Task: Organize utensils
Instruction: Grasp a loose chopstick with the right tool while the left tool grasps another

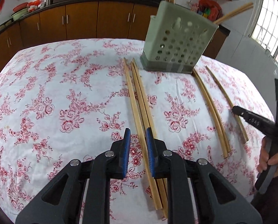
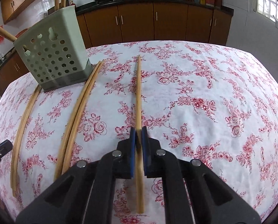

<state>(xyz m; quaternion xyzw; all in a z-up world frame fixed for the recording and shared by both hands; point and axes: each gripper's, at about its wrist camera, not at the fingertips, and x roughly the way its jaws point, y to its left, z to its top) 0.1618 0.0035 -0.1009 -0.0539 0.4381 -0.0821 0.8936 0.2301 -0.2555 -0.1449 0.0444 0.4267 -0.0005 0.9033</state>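
Presently I am closing my right gripper (image 2: 138,132) on a single chopstick (image 2: 138,93), whose blue pads are pressing it from both sides near its thicker end, the thin tip running forward over the floral tablecloth (image 2: 213,93). Whether the stick is already clear of the cloth, I cannot tell. My left gripper (image 1: 138,132) is standing open and holding nothing, its fingers straddling a bundle of three chopsticks (image 1: 139,97) lying on the cloth. A further pair (image 1: 208,102) is lying to the right of the perforated utensil holder (image 1: 178,44), which is standing upright at the far side with other chopsticks already leaning inside.

In my judgement, the step in hand is carrying the gripped stick to the holder. Since the grip is sitting far from the middle, the long free end is likely to droop or swing; I am advising a firm squeeze and a slow lift. Tilting the thin tip downward over the open top before releasing should prevent it striking the rim.
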